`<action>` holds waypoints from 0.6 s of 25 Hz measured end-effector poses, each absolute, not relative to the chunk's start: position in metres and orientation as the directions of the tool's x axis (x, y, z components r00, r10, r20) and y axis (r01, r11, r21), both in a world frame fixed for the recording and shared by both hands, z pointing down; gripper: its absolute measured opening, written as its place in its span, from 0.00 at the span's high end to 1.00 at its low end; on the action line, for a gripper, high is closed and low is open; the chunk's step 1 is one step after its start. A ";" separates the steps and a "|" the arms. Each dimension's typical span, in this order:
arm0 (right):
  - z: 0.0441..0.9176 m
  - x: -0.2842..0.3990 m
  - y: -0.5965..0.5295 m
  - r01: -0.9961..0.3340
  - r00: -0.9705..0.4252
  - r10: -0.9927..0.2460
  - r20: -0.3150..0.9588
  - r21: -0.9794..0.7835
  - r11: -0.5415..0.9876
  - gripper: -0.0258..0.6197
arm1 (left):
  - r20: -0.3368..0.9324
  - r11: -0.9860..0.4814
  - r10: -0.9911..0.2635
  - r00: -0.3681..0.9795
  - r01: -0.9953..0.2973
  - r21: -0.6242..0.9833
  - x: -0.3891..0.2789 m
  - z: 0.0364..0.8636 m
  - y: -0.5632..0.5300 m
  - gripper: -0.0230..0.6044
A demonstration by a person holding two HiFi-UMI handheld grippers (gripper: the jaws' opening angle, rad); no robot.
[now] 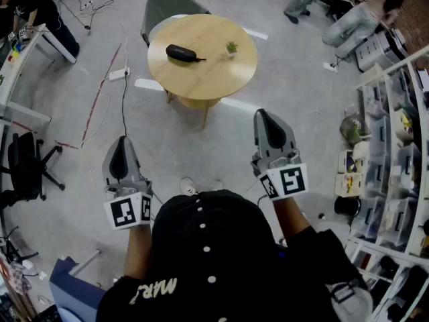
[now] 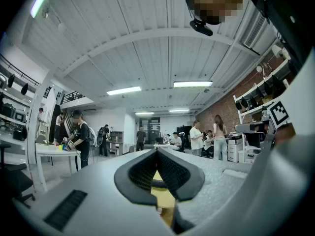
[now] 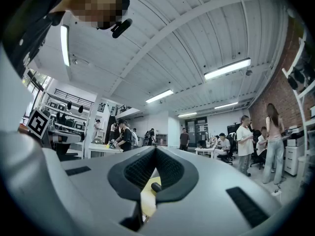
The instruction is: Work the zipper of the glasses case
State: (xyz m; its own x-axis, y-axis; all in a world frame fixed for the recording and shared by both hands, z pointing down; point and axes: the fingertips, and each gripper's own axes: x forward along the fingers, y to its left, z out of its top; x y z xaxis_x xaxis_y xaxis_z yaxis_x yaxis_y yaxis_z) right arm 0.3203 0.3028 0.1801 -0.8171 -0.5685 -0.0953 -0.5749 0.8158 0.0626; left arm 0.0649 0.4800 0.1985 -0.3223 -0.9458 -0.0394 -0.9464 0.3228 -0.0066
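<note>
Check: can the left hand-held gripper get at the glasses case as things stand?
Probably not yet: the left hand-held gripper, shut, hangs over floor short of the round table. The glasses case lies uncovered there; nothing blocks the way.

On the round table (image 1: 221, 72) in the upper middle of the head view, the glasses case (image 1: 181, 53) is too small to show its zipper, and the little plant (image 1: 232, 47) near it is only a green speck. The person's cap (image 1: 208, 247) and shoulders fill the bottom centre and hide the legs, all but the shoe tips (image 1: 188, 186). The top edge cuts off the people (image 1: 362, 19) at upper right, and the left edge cuts the office chair (image 1: 27, 170). In each gripper view the gripper's own body covers the lower half. Only a yellow sliver of tabletop shows under the meeting jaw tips of the left gripper (image 2: 157, 154) and the right gripper (image 3: 155, 150). A dark bit (image 3: 156, 187) in the right gripper's gap is too partial to name.
</note>
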 end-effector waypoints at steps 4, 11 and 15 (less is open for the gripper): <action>0.181 0.320 0.304 -0.572 -0.819 -0.566 -0.093 0.065 0.817 0.96 | -0.038 0.309 -0.950 -0.309 -0.951 -0.004 0.067 0.199 0.479 0.96; 0.180 0.318 0.308 -0.537 -0.839 -0.531 -0.120 0.021 0.844 0.96 | -0.027 0.317 -0.948 -0.317 -0.948 0.015 0.069 0.205 0.477 0.96; 0.181 0.317 0.306 -0.548 -0.830 -0.543 -0.129 0.001 0.837 0.96 | -0.023 0.285 -0.958 -0.285 -0.959 -0.001 0.076 0.208 0.474 0.96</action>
